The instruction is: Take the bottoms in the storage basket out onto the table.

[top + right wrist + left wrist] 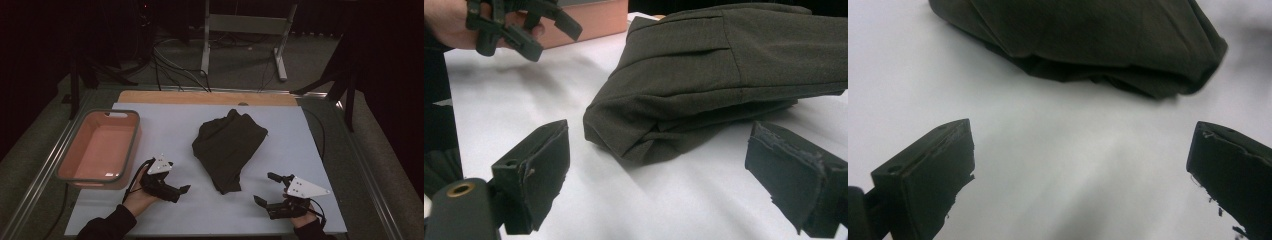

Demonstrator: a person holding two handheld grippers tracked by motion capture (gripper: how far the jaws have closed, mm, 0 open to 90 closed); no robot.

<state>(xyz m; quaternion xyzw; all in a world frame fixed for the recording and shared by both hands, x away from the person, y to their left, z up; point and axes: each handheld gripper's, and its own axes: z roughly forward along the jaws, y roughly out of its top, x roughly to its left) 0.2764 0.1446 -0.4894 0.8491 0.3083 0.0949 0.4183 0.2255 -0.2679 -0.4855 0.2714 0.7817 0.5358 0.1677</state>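
Observation:
A dark olive folded garment (229, 147) lies in the middle of the white table top (165, 125). My left gripper (179, 182) is low on the table to the garment's left, open and holding nothing. In the left gripper view the jaws (1083, 150) stand wide apart, with the garment (1088, 40) a short way beyond them. My right gripper (263, 188) is to the garment's lower right, also open. In the right gripper view its jaws (659, 145) flank the nearest folded corner of the garment (724, 75) without touching it.
A pink basin with a grey rim (120, 114) stands at the table's left edge, and its pink wall (594, 20) shows behind the other hand's gripper (524, 25). A wooden strip (205, 97) runs along the far edge. Cables and a metal stand lie on the floor beyond.

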